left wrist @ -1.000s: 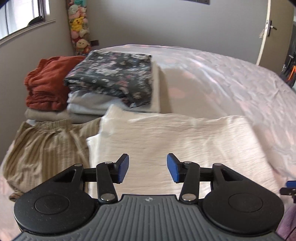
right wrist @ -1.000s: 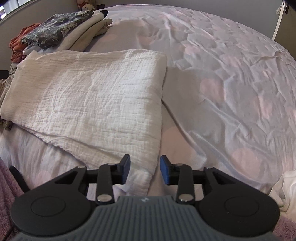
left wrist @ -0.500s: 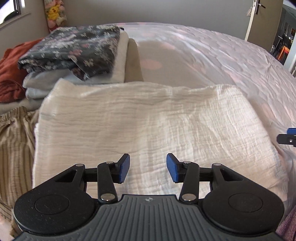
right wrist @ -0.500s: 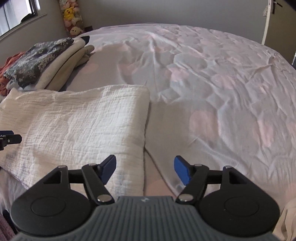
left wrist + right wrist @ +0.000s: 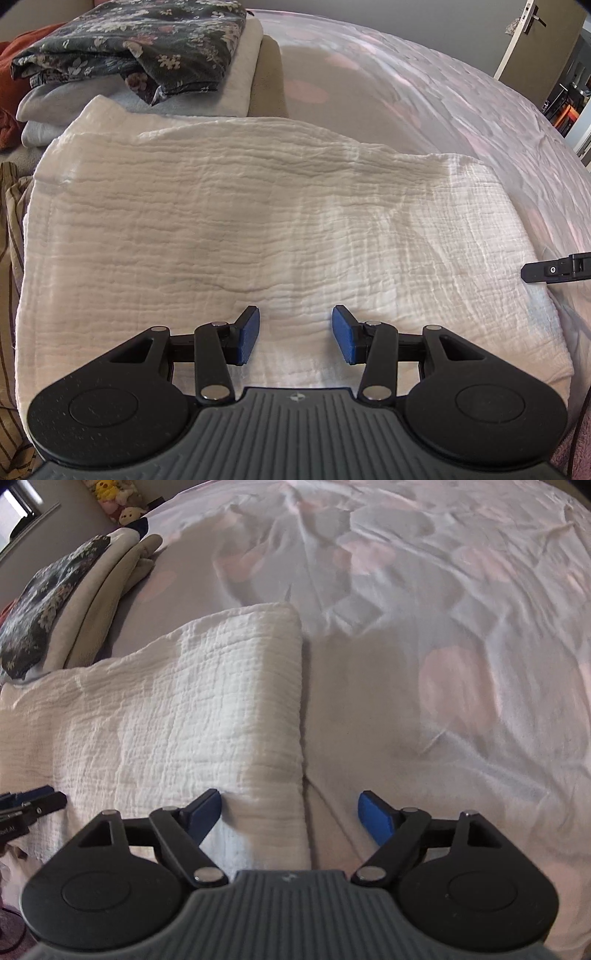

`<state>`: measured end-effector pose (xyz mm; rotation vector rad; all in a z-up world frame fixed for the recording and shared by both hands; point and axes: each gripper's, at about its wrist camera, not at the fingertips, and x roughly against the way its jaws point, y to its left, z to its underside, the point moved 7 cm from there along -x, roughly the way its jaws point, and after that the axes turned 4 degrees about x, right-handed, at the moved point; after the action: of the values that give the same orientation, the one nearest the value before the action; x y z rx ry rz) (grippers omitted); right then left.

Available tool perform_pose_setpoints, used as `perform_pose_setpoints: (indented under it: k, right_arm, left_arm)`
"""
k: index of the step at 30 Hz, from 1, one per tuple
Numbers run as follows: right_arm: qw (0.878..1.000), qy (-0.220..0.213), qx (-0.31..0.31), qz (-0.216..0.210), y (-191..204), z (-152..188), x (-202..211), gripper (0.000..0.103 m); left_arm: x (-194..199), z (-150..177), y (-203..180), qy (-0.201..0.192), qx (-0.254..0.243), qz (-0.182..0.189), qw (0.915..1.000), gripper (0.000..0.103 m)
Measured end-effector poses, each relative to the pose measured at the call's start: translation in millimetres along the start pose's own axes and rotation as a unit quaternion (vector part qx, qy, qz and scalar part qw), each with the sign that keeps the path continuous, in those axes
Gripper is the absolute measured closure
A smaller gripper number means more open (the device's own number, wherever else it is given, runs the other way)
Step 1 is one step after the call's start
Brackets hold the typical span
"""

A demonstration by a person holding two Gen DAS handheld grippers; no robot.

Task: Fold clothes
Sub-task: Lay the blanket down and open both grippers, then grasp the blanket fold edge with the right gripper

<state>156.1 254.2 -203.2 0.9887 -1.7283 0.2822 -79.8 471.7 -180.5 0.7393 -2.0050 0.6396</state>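
No readable text or labels

Pale pink-spotted bedsheet (image 5: 461,635), grey wall, open door (image 5: 517,40).

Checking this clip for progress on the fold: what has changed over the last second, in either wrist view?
Both grippers came down closer to the folded white crinkled muslin cloth. The right gripper shifted to the cloth's right edge; its jaws are opening, straddling that edge without pressing it. The left gripper kept its half-open gap, empty. The cloth and the stack topped by dark floral fabric stayed put.
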Motion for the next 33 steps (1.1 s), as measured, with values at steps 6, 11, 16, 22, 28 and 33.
perform_pose_setpoints:
  k: [6,11,16,22,28,33]
  right_arm:
    - [1.000,0.004,-0.022,-0.022,-4,1,-3,0.024]
    - [0.999,0.004,-0.038,-0.029,-14,-4,1,0.035]
    - [0.997,0.007,-0.055,-0.045,-16,-9,-7,0.043]
    - [0.996,0.005,-0.062,-0.066,-11,-14,-18,0.045]
    - [0.996,-0.002,-0.047,-0.077,7,-12,-24,0.083]
    - [0.997,-0.026,-0.036,-0.071,10,-16,-4,0.089]
  left_arm:
    - [-1,1,2,0.003,0.005,0.004,1.0000,0.061]
    - [-1,0,3,0.003,0.007,0.004,1.0000,0.061]
    - [0,0,4,0.004,0.008,0.004,1.0000,0.061]
    - [-1,1,4,0.007,0.010,0.003,0.9999,0.061]
    - [-1,1,4,0.006,0.013,0.004,0.9999,0.061]
    - [3,0,2,-0.005,0.011,0.008,0.9999,0.061]
